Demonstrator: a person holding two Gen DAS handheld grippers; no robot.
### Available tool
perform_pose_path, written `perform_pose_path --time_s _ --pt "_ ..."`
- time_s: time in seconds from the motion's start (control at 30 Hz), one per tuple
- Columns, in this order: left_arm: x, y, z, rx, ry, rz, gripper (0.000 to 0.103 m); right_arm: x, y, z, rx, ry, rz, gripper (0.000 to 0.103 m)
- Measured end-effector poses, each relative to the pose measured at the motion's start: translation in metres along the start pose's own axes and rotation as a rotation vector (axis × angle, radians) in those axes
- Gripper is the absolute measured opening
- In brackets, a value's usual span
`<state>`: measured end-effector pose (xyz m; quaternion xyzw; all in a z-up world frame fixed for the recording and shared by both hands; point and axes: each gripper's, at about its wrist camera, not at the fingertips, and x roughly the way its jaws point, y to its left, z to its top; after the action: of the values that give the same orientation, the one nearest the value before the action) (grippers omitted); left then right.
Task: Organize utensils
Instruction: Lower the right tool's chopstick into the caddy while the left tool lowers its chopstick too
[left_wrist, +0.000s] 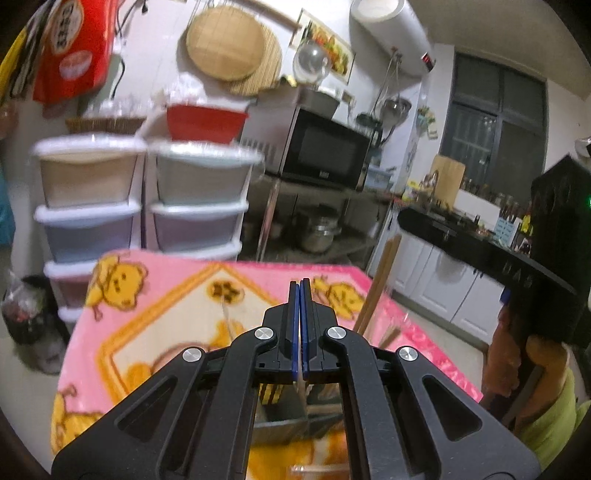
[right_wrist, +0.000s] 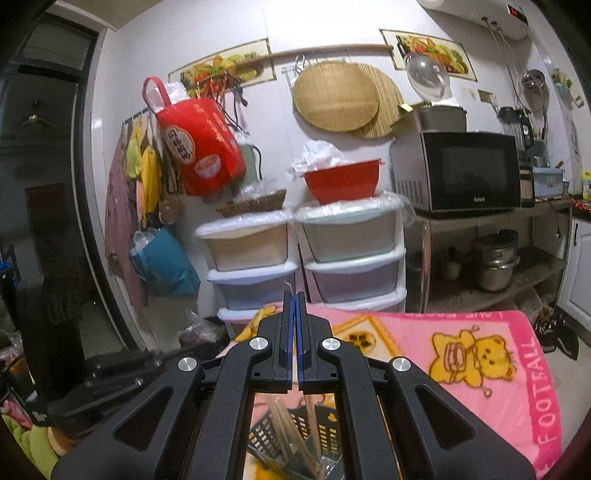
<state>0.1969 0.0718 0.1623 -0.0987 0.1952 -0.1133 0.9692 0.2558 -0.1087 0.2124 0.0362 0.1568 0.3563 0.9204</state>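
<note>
My left gripper (left_wrist: 300, 286) is shut, and a thin pale chopstick (left_wrist: 303, 387) runs down through the seam of its blue pads. It ends over a dark slotted basket (left_wrist: 280, 424) on the pink bear blanket (left_wrist: 166, 332). My right gripper (right_wrist: 294, 295) is shut as well, with a chopstick tip (right_wrist: 287, 285) poking out above its pads. In the left wrist view the right gripper (left_wrist: 404, 219) reaches in from the right, and brown chopsticks (left_wrist: 382, 280) hang from its tip toward the table. Below it the basket (right_wrist: 266, 432) holds several chopsticks (right_wrist: 286, 424).
Two stacks of plastic drawers (right_wrist: 303, 243) stand just past the table's far edge, with a red bowl (right_wrist: 341, 181) on top. A microwave (right_wrist: 465, 171) sits on a metal rack with pots to the right. A person's green sleeve (left_wrist: 546, 424) shows at right.
</note>
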Motion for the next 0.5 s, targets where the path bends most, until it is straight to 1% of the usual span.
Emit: perform_pose_path --time_s 0.03,0.23,0.5 --pt "0.005 0.002 -0.007 -0.006 0.022 0.003 0.0 0.002 -0.001 -0.003 0.002 0.009 -0.002 0.001" --pt "0.021 0.011 -0.033 -0.034 0.097 0.005 0.0 0.014 -0.009 -0.019 0.024 0.066 -0.014 0.002" --pt "0.029 0.02 -0.057 -0.068 0.157 0.013 0.0 0.022 -0.015 -0.041 0.06 0.133 -0.024 0.002"
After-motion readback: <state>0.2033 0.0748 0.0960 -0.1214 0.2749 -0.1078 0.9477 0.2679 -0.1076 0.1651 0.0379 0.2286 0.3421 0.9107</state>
